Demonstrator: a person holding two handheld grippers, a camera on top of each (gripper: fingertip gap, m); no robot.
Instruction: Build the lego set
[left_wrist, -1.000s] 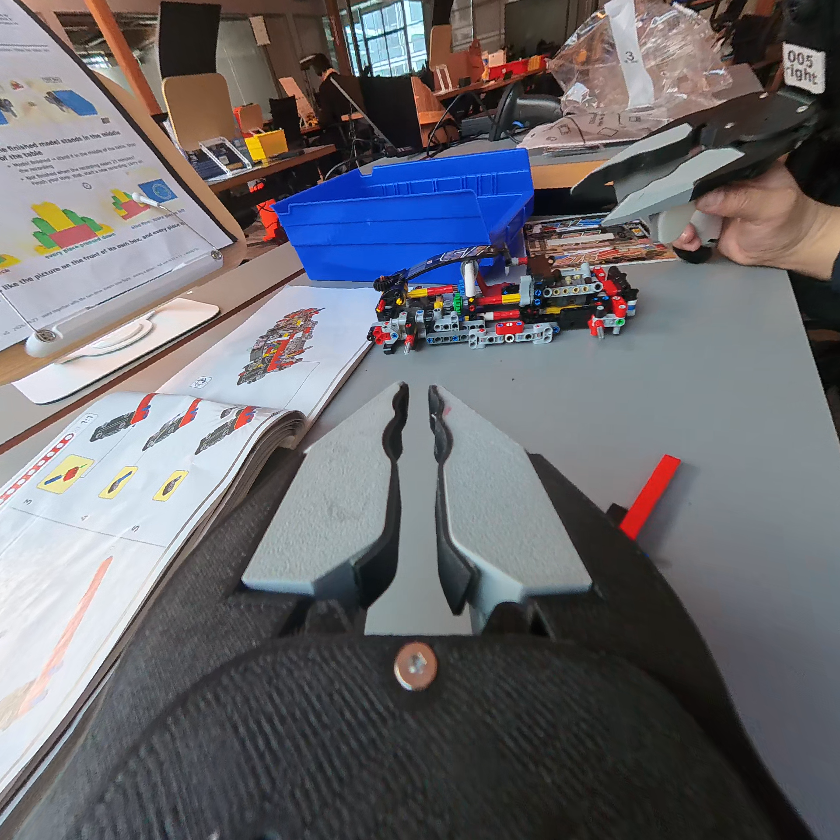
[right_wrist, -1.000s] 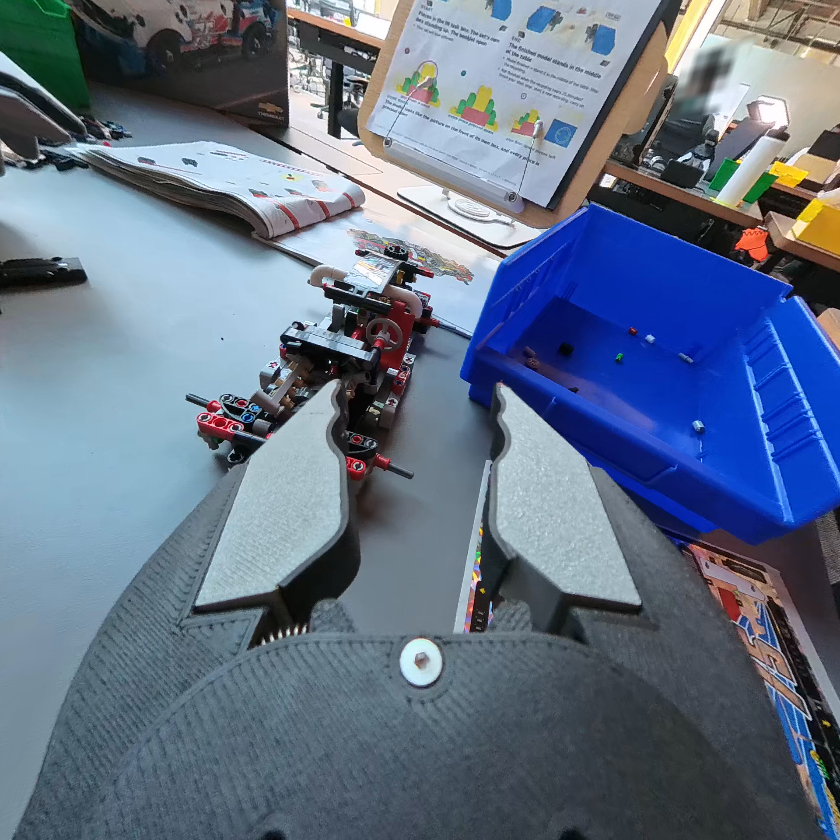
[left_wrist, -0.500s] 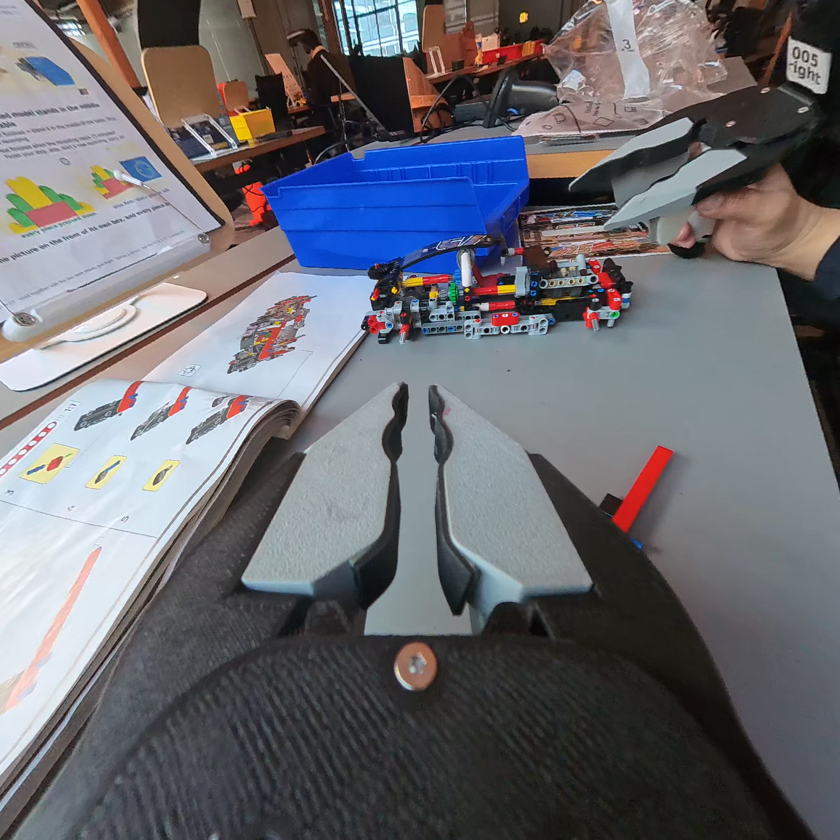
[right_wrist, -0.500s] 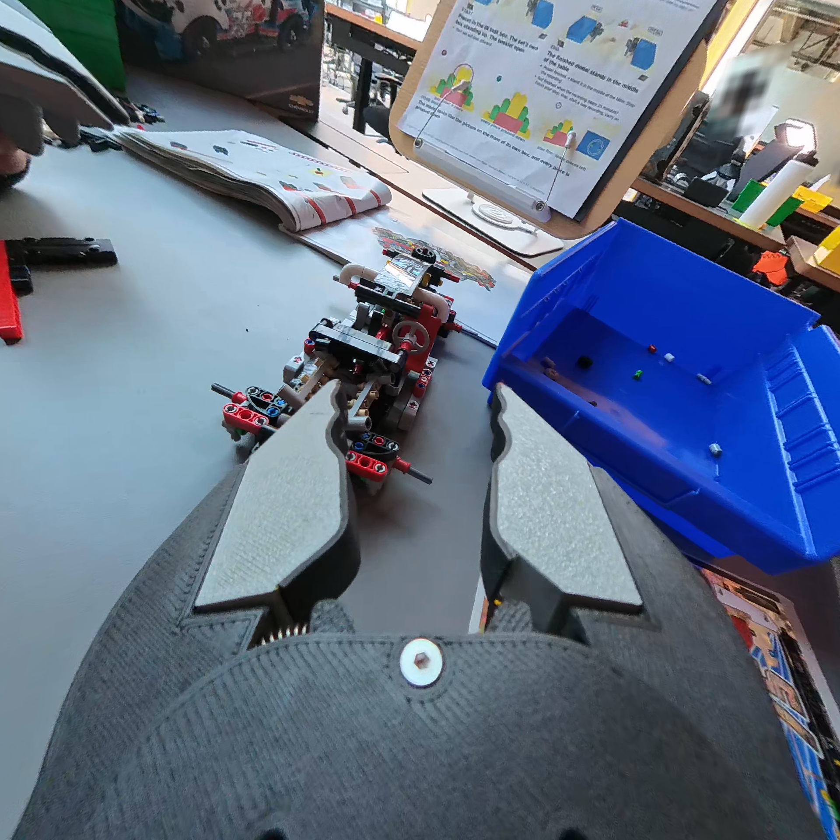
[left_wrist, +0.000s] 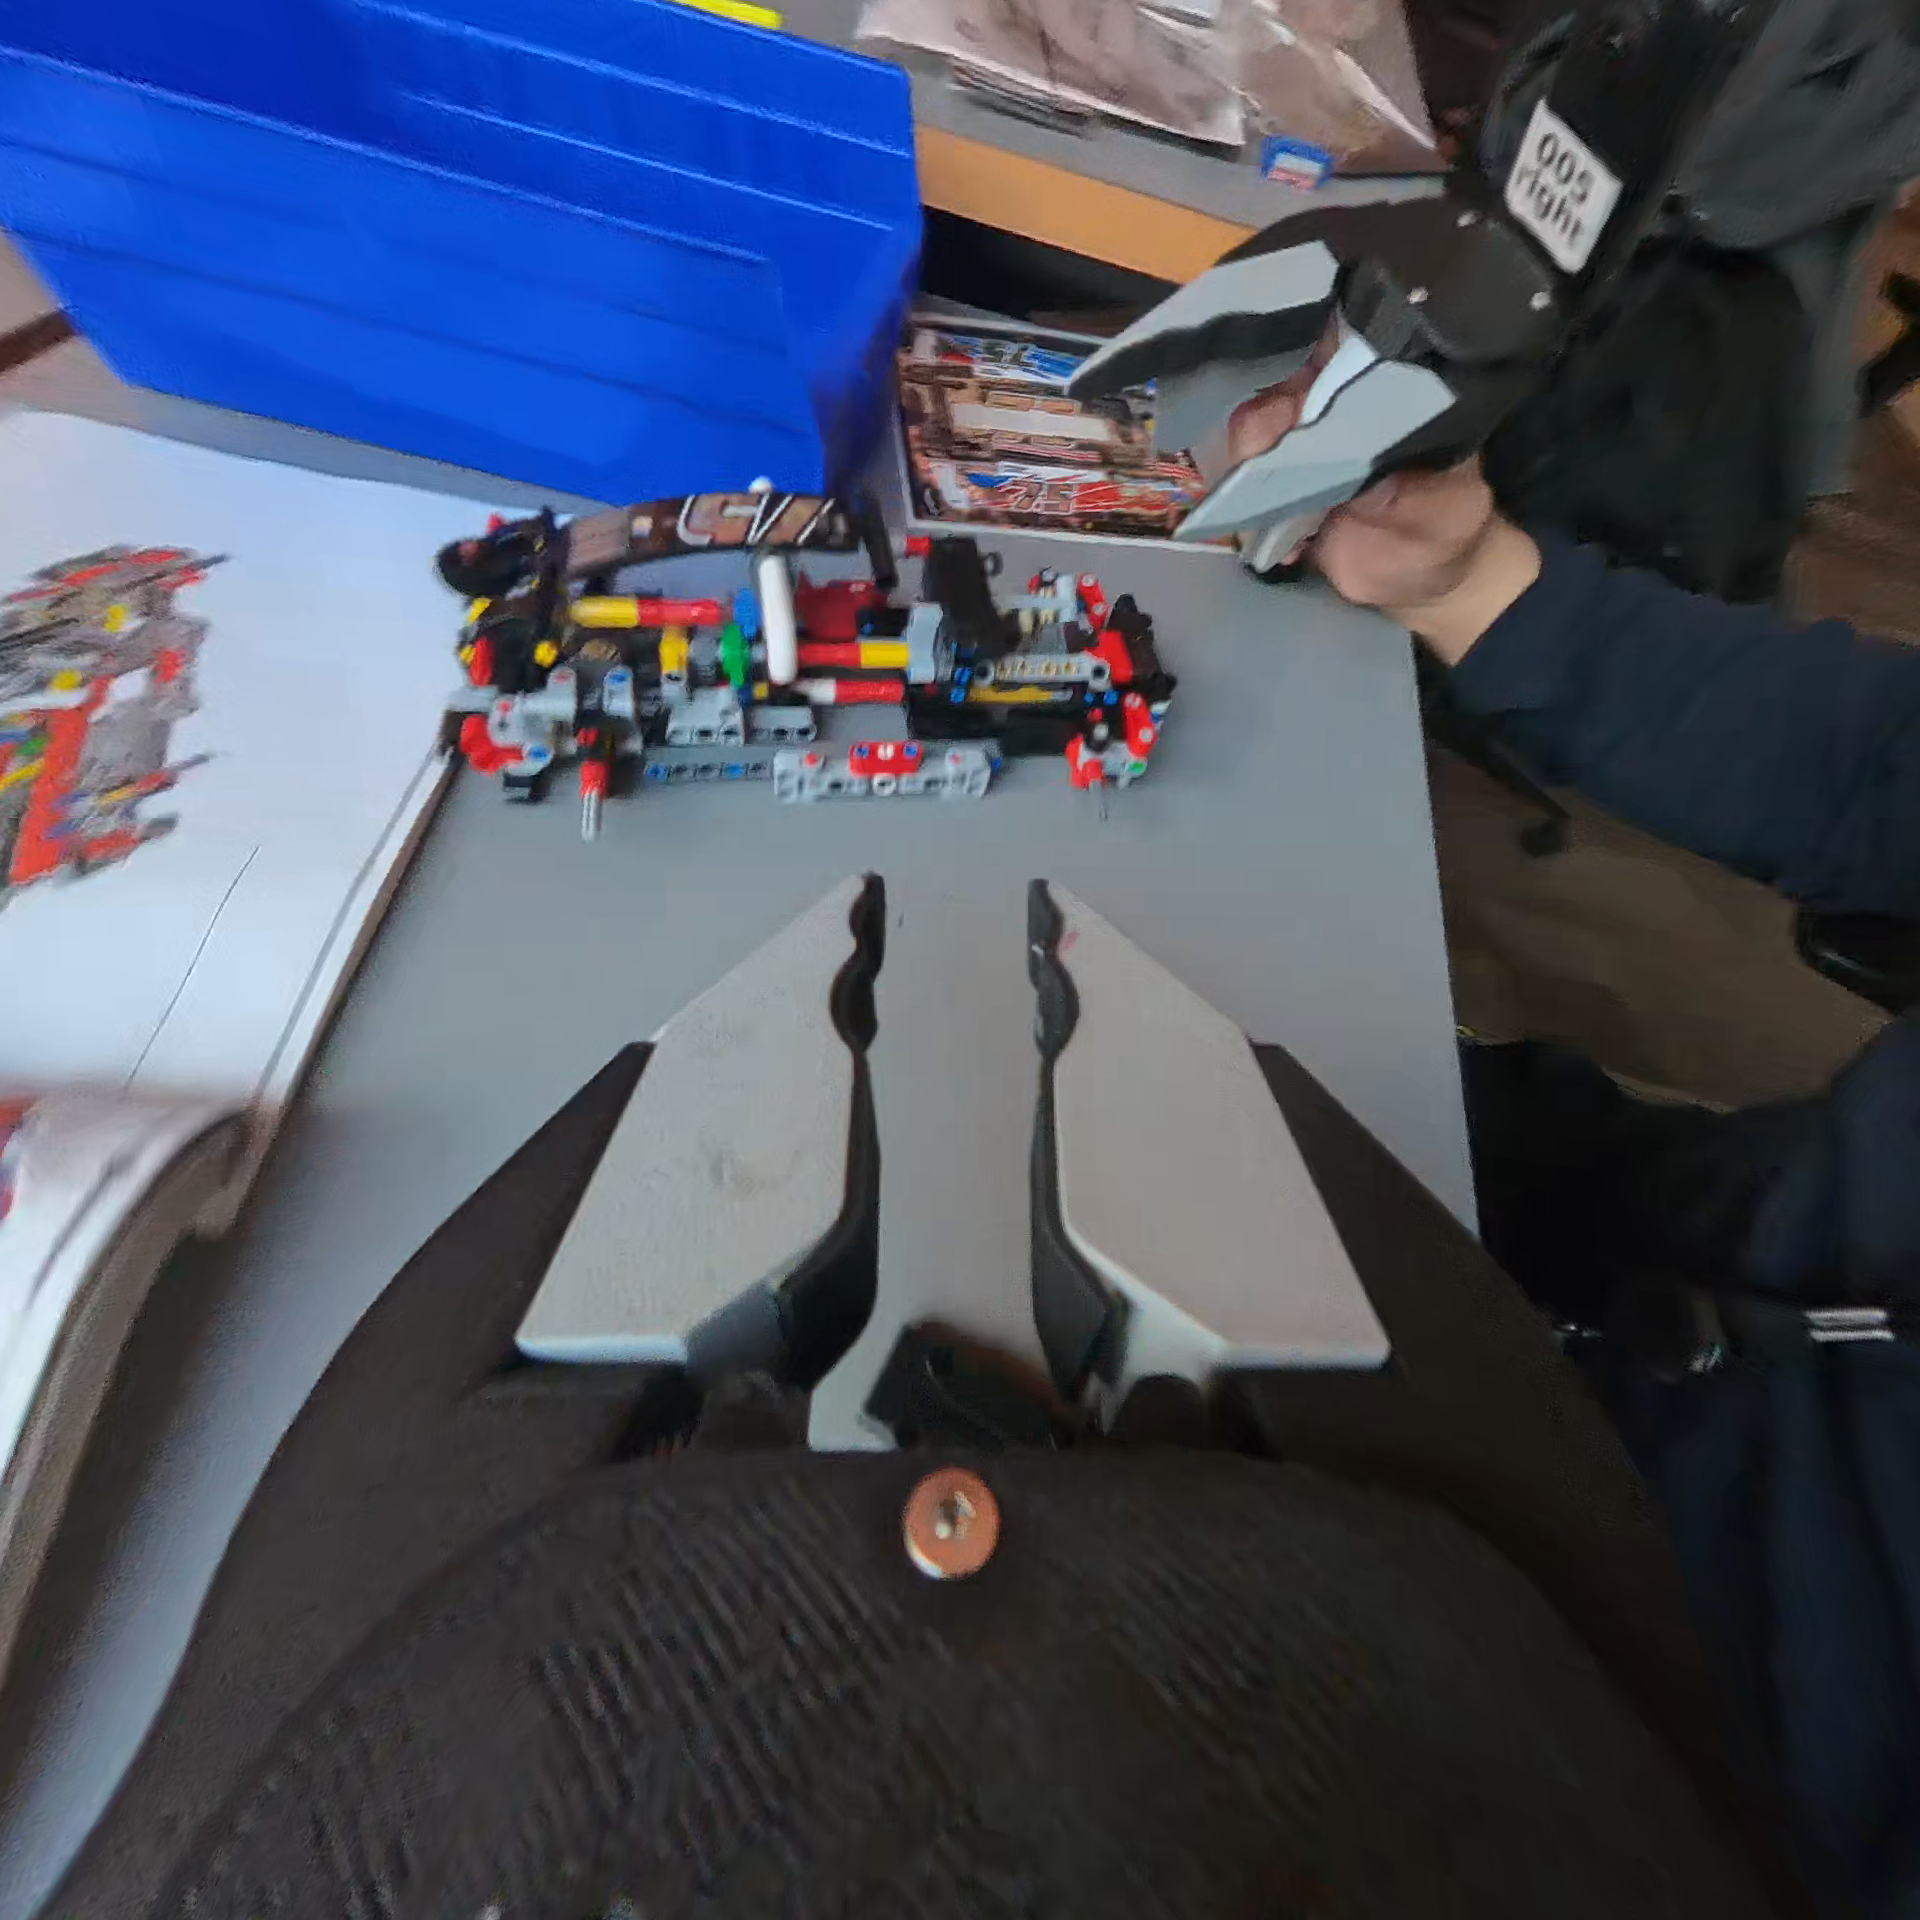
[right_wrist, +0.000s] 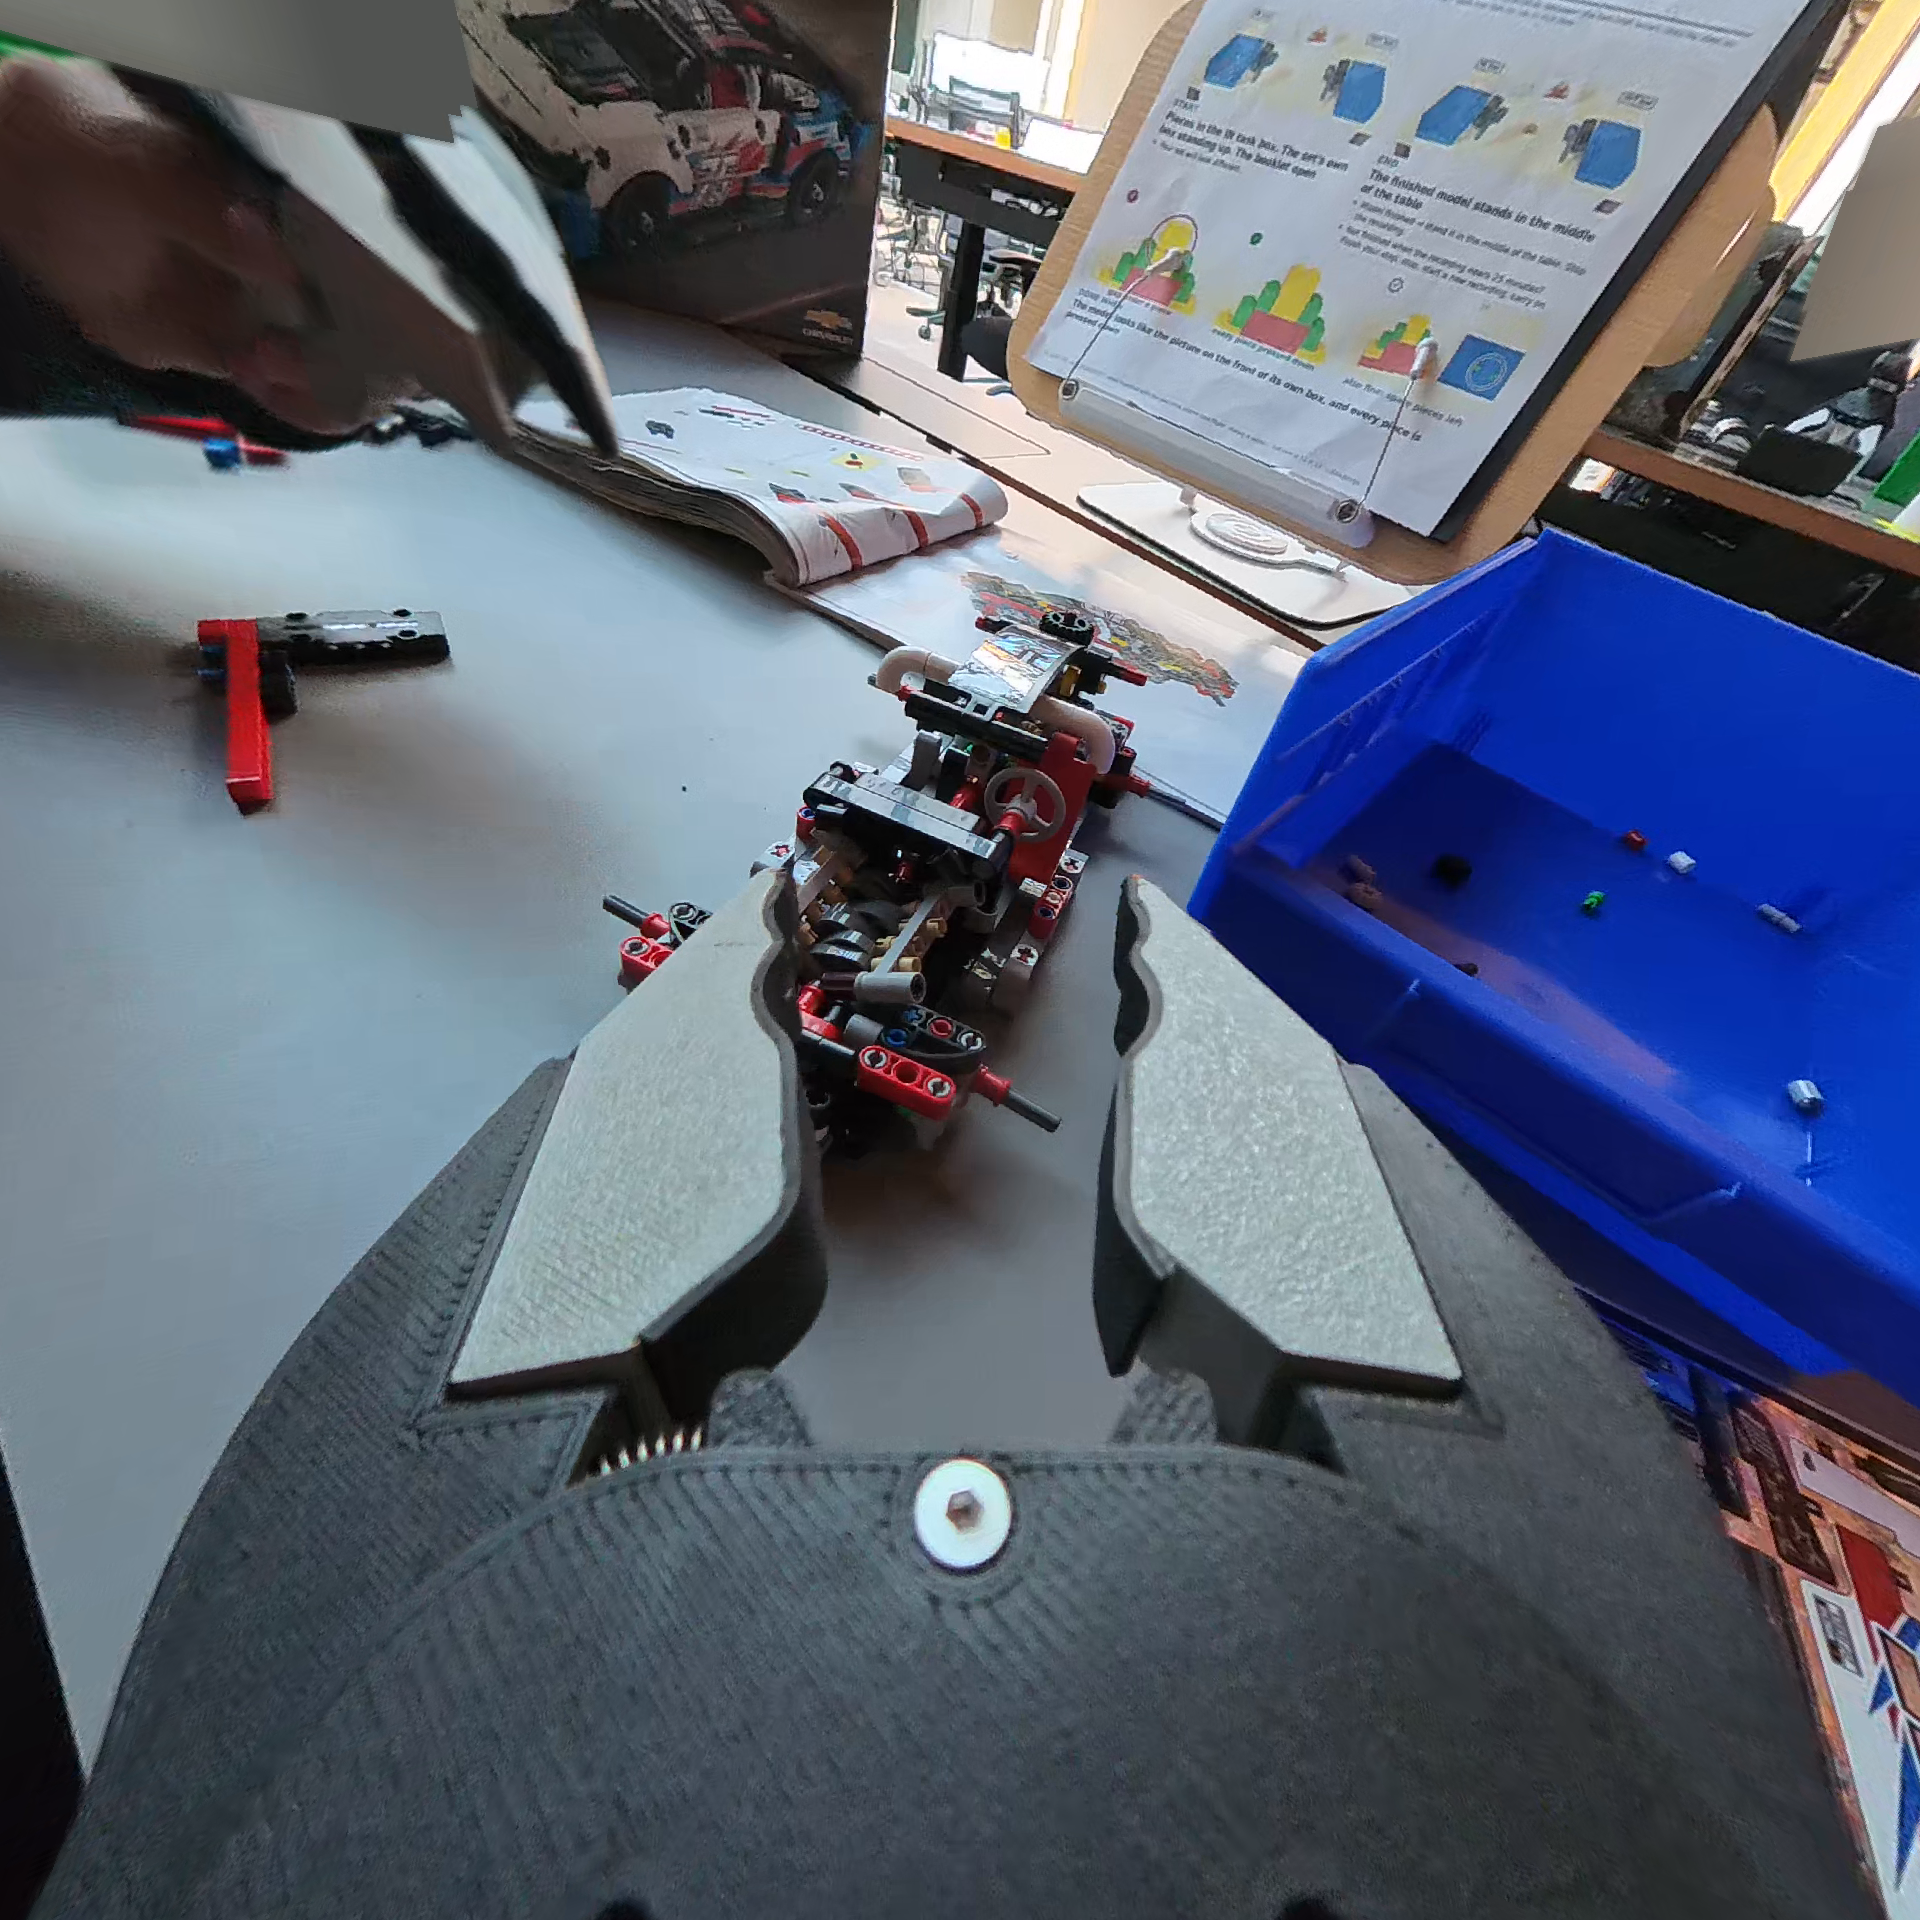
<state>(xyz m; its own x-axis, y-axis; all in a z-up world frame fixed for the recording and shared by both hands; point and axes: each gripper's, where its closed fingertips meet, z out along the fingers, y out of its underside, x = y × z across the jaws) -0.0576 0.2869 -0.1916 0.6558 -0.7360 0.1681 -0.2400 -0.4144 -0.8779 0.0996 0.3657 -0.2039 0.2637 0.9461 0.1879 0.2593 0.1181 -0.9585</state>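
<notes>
We see the brick-built car chassis (right_wrist: 935, 883) lying on the grey table (right_wrist: 312, 987) just beside the blue bin (right_wrist: 1558, 935), its long axis running along the bin's front wall, steering wheel end toward the open booklet (right_wrist: 810, 499). Our right gripper (right_wrist: 951, 904) hangs wide open over its near end, pads apart from the bricks; the left finger (right_wrist: 675, 1091) hides one corner. Our left gripper (left_wrist: 954, 904) is partly open with only bare table between its ridged grey pads. A red and black beam piece (right_wrist: 270, 675) lies well away from the bin. The booklet's near pages are blurred.
</notes>
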